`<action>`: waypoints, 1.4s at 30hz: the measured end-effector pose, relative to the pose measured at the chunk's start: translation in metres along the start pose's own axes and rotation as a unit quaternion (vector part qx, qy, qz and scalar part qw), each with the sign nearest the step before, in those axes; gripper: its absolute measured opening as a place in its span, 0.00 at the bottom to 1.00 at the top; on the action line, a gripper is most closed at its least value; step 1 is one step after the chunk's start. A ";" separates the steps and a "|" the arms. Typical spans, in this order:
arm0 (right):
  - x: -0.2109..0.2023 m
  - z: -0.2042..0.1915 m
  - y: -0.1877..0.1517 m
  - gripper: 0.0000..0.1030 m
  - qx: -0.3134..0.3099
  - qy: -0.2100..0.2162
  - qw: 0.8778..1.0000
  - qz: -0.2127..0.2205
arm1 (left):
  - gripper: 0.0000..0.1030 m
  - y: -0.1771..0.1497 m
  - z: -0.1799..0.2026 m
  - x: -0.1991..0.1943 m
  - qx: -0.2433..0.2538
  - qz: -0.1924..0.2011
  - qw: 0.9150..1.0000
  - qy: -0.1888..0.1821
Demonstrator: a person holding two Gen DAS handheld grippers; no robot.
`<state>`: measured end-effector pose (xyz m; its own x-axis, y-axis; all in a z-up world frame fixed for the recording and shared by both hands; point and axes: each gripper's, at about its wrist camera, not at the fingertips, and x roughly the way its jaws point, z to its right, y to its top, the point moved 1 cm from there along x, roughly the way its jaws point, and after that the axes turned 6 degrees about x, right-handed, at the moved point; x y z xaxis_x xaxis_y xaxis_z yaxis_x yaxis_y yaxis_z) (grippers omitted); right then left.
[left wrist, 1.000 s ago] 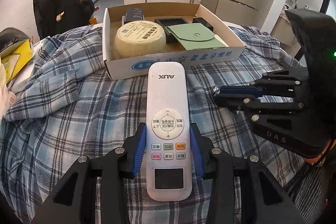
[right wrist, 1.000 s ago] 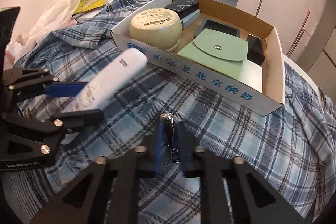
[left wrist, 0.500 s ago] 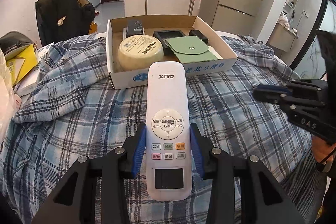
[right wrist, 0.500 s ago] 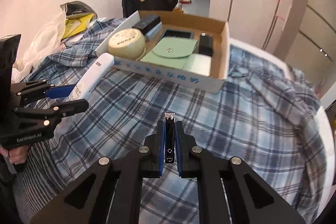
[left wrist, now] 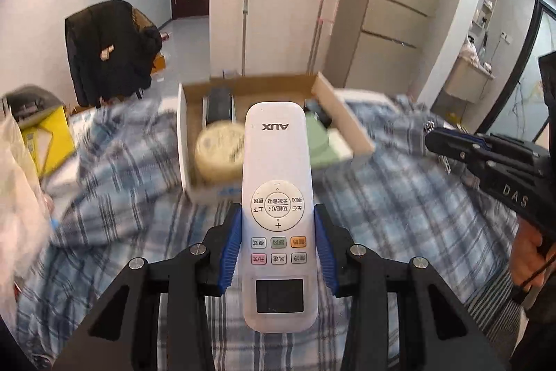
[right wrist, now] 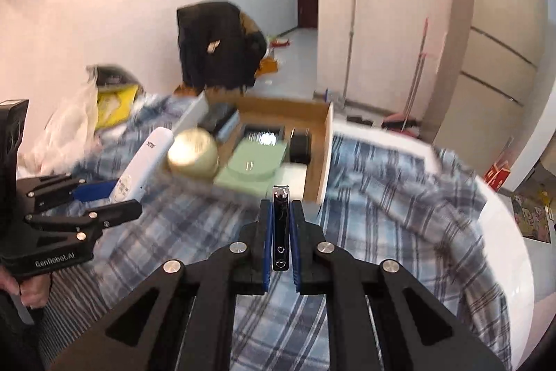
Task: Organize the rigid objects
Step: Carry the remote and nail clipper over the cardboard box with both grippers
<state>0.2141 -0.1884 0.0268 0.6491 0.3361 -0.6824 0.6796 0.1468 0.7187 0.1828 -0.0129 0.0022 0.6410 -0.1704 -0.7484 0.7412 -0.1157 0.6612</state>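
Pointing lengthwise toward the cardboard box [left wrist: 347, 124] ahead, the white remote [left wrist: 278, 207] sits clamped across its width in the left tongs [left wrist: 278, 246]. Right tongs [right wrist: 280, 228], squeezed tight on a nail clipper [right wrist: 280, 225], hover nearer the box's open corner, above the plaid-covered desk [right wrist: 382, 197].

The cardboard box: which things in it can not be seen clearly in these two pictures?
- Left wrist view: the remote, held in the left gripper, covers the middle of the cardboard box.
- Both views: motion blur smears the label on the round tin.
- Right wrist view: the nail clipper hides the near wall.
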 end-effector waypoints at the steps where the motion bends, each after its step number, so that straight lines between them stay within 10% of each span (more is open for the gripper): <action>1: -0.001 -0.002 0.011 0.08 0.004 0.002 1.000 0.012 | 0.41 0.008 0.000 -0.002 -0.003 0.005 1.000 0.000; 7: 0.015 -0.012 0.060 0.08 0.045 -0.040 0.995 0.077 | 0.41 0.071 -0.011 -0.002 -0.056 0.041 0.998 -0.003; 13: 0.045 -0.006 0.082 0.08 0.123 -0.013 0.991 0.053 | 0.41 0.114 -0.026 0.010 -0.098 0.074 0.992 0.011; 21: 0.095 -0.002 0.083 0.08 0.141 -0.005 0.989 0.039 | 0.41 0.094 -0.053 0.070 -0.123 0.043 0.991 0.006; 29: 0.162 0.010 0.049 0.08 0.155 0.030 0.985 -0.075 | 0.41 0.082 -0.071 0.104 -0.144 0.012 0.989 0.003; 42: 0.163 0.008 0.043 0.09 0.132 0.017 0.986 -0.098 | 0.41 0.082 -0.061 0.104 -0.141 0.022 0.990 0.002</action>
<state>0.3517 -0.1349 -0.0544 0.4874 0.3562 -0.7972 0.8594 -0.0338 0.5102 0.3229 0.0195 -0.0247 0.6741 -0.1647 -0.7201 0.7385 0.1688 0.6528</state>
